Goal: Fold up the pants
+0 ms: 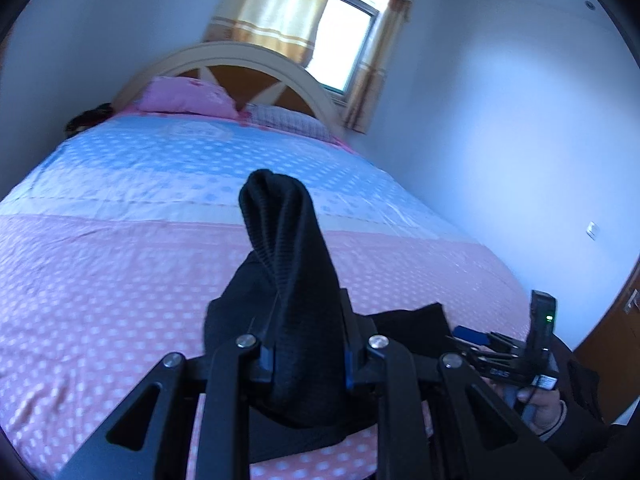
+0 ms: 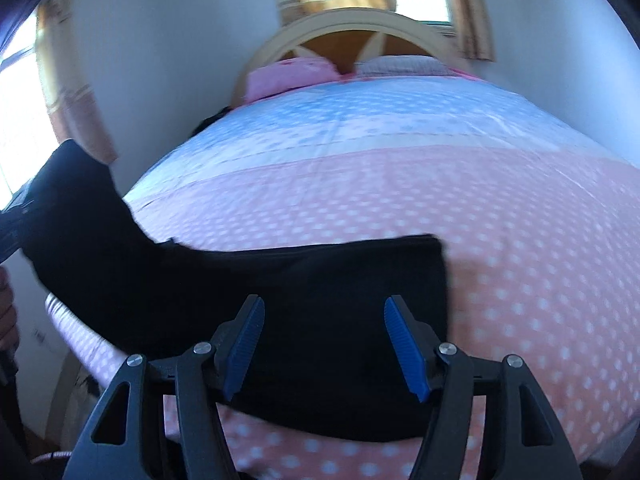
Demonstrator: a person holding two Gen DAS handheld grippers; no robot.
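The black pants (image 2: 320, 280) lie across the near end of the bed, folded into a flat band. My left gripper (image 1: 308, 356) is shut on a bunched ribbed end of the pants (image 1: 288, 248), which sticks up between its fingers, lifted off the bed. In the right wrist view that raised end (image 2: 76, 200) rises at the far left. My right gripper (image 2: 324, 344) hovers open just above the flat part, blue pads (image 2: 404, 344) wide apart with nothing between them. The right gripper (image 1: 480, 338) also shows in the left wrist view, held by a hand (image 1: 540, 404).
The bed (image 1: 140, 272) has a pink and blue dotted cover, with pillows (image 1: 184, 96) and an arched headboard (image 1: 248, 60) at the far end. A curtained window (image 1: 344, 40) is behind it. A white wall (image 1: 500, 140) runs along the right side.
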